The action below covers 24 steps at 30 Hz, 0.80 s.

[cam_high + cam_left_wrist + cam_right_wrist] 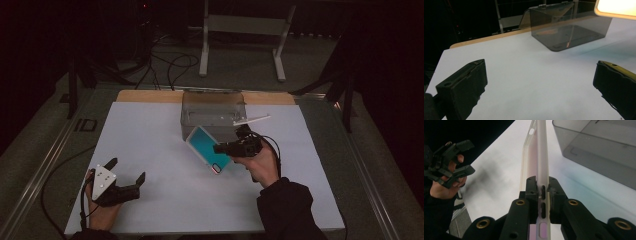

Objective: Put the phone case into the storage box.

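A phone (204, 146) in a clear case, its teal face up, hangs tilted above the white table just in front of a clear grey plastic box (212, 112). My right gripper (220, 148) is shut on the phone's right edge. In the right gripper view the jaws of that gripper (541, 187) pinch the phone (537, 152) edge-on at its side buttons, with the box (604, 145) to the right. My left gripper (127, 169) rests open and empty at the front left. Its own view shows the gripper (540, 80) with jaws wide apart over bare table, facing the box (571, 27).
A white sheet (160, 200) covers the table, with a wooden strip (145, 96) along the back edge. The box's lid (525, 18) stands open behind it. Beyond the table are a metal stand (240, 25) and floor cables (175, 65). My left gripper (467, 157) also appears far off in the right gripper view.
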Tool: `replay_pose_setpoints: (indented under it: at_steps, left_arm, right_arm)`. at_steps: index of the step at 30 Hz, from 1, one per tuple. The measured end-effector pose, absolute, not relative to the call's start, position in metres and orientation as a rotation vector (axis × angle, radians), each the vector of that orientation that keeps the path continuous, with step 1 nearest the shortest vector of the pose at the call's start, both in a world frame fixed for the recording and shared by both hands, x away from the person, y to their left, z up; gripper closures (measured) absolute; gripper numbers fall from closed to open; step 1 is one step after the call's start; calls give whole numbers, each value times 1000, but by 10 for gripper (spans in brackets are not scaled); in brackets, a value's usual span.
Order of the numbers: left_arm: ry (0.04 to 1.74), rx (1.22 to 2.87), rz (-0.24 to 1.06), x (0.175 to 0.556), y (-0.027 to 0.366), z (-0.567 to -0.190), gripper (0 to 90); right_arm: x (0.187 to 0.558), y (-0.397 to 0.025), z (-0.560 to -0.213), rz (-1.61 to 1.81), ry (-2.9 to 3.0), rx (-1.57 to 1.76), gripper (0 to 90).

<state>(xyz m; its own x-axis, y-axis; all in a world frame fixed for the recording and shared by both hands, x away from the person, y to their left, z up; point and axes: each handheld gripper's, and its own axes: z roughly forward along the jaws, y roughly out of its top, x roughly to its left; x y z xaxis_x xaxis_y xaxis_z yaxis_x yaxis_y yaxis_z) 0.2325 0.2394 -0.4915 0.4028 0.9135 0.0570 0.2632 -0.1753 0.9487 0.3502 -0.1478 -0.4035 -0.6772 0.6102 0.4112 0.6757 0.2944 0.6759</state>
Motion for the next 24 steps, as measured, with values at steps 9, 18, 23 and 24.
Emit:
replay_pose_setpoints:
  at_steps: [9,18,23,24]
  left_arm:
    - [1050,1676,834,232,239,-492,3]
    - [1057,1678,837,233,239,-493,3]
    - [1058,1681,841,233,238,-493,3]
    - [1058,1680,842,233,238,-493,3]
  right_arm:
    - [356,-148,-399,-1379,-2455,-1275,818]
    - [362,-146,-390,-1396,-2465,-1321,818]
    - [366,-145,-386,-1408,-2463,-1337,819]
    - [367,-145,-384,-1413,-2465,-1341,818]
